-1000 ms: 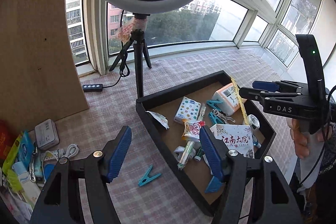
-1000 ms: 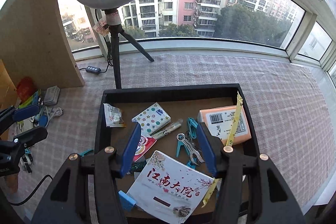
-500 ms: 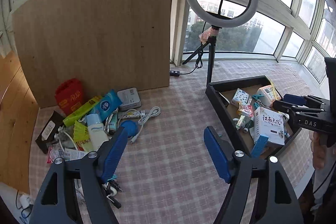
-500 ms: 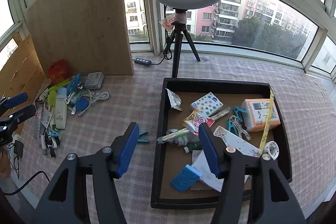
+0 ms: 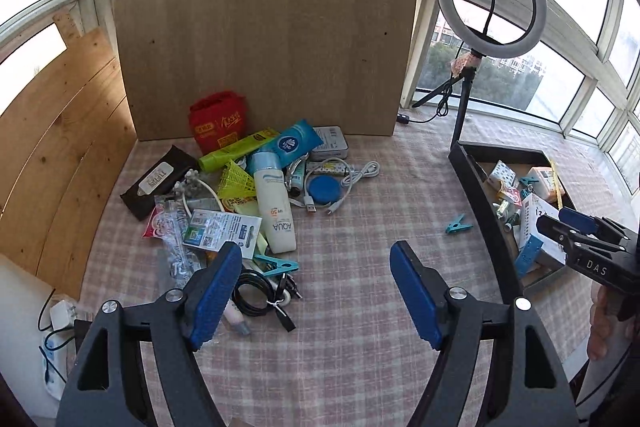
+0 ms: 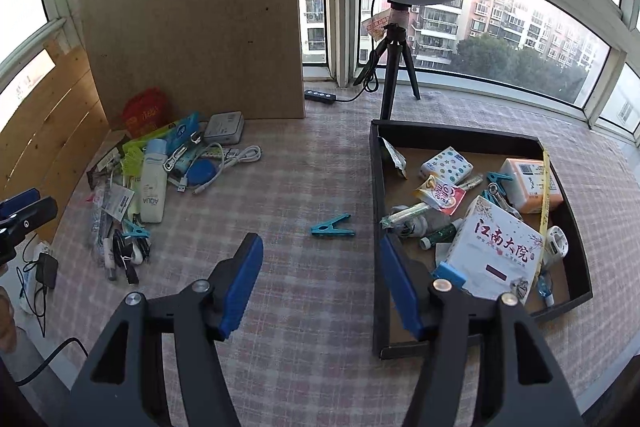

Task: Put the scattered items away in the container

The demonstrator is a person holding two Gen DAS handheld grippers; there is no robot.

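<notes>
A black tray (image 6: 466,134) (image 5: 476,183) on the right holds several items, among them a white box with red characters (image 6: 496,247). A pile of scattered items lies at the left, with a white AQUA bottle (image 5: 276,207) (image 6: 154,183), a black cable coil (image 5: 252,293) and a teal clip (image 5: 276,264). Another teal clothespin (image 6: 333,225) (image 5: 459,225) lies alone on the checked cloth beside the tray. My left gripper (image 5: 316,291) is open and empty above the cloth, right of the pile. My right gripper (image 6: 320,279) is open and empty at the tray's left wall.
A ring light on a tripod (image 6: 396,75) stands behind the tray, with a power strip (image 6: 320,95) beside it. A large brown board (image 5: 264,35) leans behind the pile. Wooden panels (image 5: 60,131) line the left. A charger and cable (image 6: 44,273) lie at the near left edge.
Both grippers have pulled back and swung left, away from the tray. The left wrist view has gone from the tray to the pile. Both stay open and empty.
</notes>
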